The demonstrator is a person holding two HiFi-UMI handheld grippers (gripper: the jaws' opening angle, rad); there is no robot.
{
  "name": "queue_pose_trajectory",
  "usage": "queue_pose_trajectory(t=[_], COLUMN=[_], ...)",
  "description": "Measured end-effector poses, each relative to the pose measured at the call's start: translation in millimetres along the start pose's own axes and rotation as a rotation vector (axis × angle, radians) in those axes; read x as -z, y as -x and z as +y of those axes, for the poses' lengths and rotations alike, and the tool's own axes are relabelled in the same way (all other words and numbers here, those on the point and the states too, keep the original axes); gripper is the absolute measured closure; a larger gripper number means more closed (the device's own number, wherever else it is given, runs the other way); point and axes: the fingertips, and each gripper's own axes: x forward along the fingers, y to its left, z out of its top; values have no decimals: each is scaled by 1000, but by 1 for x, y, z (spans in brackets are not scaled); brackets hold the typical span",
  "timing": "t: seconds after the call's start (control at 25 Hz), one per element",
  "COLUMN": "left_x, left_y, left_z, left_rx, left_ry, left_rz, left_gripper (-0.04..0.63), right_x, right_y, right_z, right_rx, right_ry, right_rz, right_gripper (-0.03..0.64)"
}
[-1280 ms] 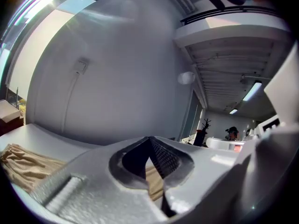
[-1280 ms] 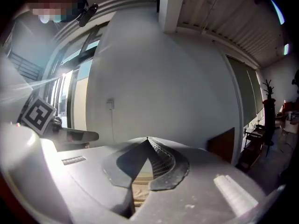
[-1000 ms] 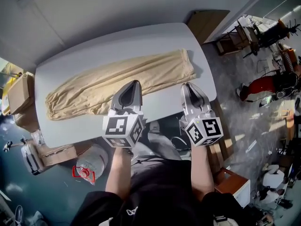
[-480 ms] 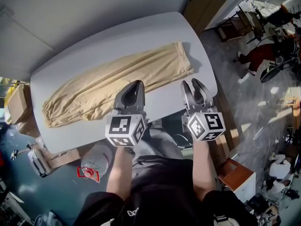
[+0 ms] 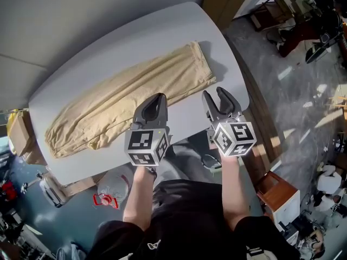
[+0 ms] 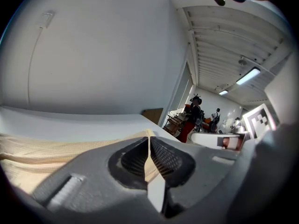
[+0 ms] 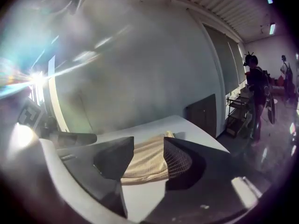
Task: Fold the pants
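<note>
One pair of beige pants (image 5: 124, 99) lay flat and lightly wrinkled on the white table (image 5: 135, 42), running from 8 o'clock to 2 o'clock. Two grippers hovered at the near edge, at 6 o'clock: the left gripper (image 5: 158, 97) with jaws pressed together, empty; the right gripper (image 5: 216, 95) had just been opening, nothing between. Bare tabletop lay along 12 o'clock.

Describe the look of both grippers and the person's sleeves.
The left gripper and right gripper have dark grey, tapering jaws with mesh-textured pads; each carries a white cube with black square markers. The sleeves are short and black.
</note>
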Motion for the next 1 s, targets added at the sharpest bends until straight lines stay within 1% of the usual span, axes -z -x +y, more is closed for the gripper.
queue_pose_trajectory(t=[0.08, 0.24, 0.48, 0.68, 0.76, 0.8, 0.92, 1.0], left_x=[4, 14, 27, 38, 41, 43, 45, 45], left_y=[-16, -41, -75, -95, -101, -105, -113, -115], left_z=[-3, -3, -5, -5, -5, -5, -2, 0], left_rx=[0, 0, 0, 7, 13, 15, 17, 17], left_ry=[0, -1, 5, 7, 8, 9, 20, 30], left_rz=[21, 53, 100, 136, 148, 154, 161, 161], left_gripper=[577, 577, 577, 577, 577, 577, 577, 577], right_x=[4, 20, 42, 62, 65, 66, 75, 82], right_y=[-9, -25, -49, -66, -73, -77, -90, -98], right_z=[-14, -39, -70, -84, -88, -90, -96, -99], right_rx=[7, 29, 43, 53, 55, 54, 63, 77], right_ry=[-12, -42, -83, -123, -144, -158, -185, -189], right_rz=[24, 69, 117, 187, 198, 202, 241, 274], right_gripper=[415, 366, 350, 331, 331, 319, 295, 295])
